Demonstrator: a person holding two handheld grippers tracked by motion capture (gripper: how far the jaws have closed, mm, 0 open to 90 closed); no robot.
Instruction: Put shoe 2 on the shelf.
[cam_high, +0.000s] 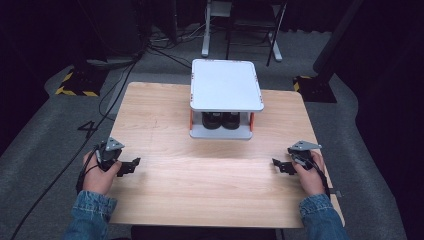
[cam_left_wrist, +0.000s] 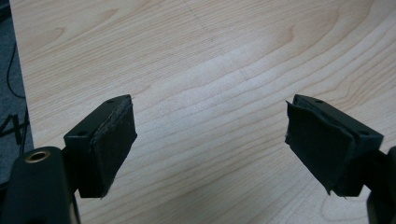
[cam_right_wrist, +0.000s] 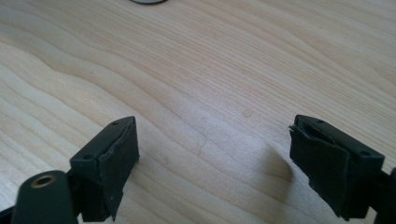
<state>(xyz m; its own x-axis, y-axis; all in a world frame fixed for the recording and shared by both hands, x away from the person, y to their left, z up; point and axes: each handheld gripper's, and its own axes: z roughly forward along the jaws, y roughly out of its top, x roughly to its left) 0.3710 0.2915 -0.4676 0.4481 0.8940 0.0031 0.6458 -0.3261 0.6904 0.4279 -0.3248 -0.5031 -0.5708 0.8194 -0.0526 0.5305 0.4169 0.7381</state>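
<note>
Pale wood grain covers the tabletop (cam_high: 210, 165), which carries a white two-level rack (cam_high: 226, 85) at its far middle. The rack's flat top plate sits on orange posts above a lower shelf, and two dark round things (cam_high: 221, 120) stand side by side on that shelf, touching or nearly so; what they are is too dark to tell. The rack's long axis runs near to far, with its open front facing the near edge. Beyond the tabletop lie grey carpet, black cables and a metal stand's feet.

The left tool (cam_high: 131, 166) rests low at the near left, held in a hand with a denim sleeve, its jaws pointing right toward the middle. In the left gripper view its black pads (cam_left_wrist: 112, 144) stand spread wide with bare wood between them. The right tool (cam_high: 281, 165) sits at the near right, pointing left, so the two tools face each other, well apart. Its jaws are likewise spread, holding nothing, pads (cam_right_wrist: 116, 168) just above the wood. Nothing lies between either tool and the rack.
</note>
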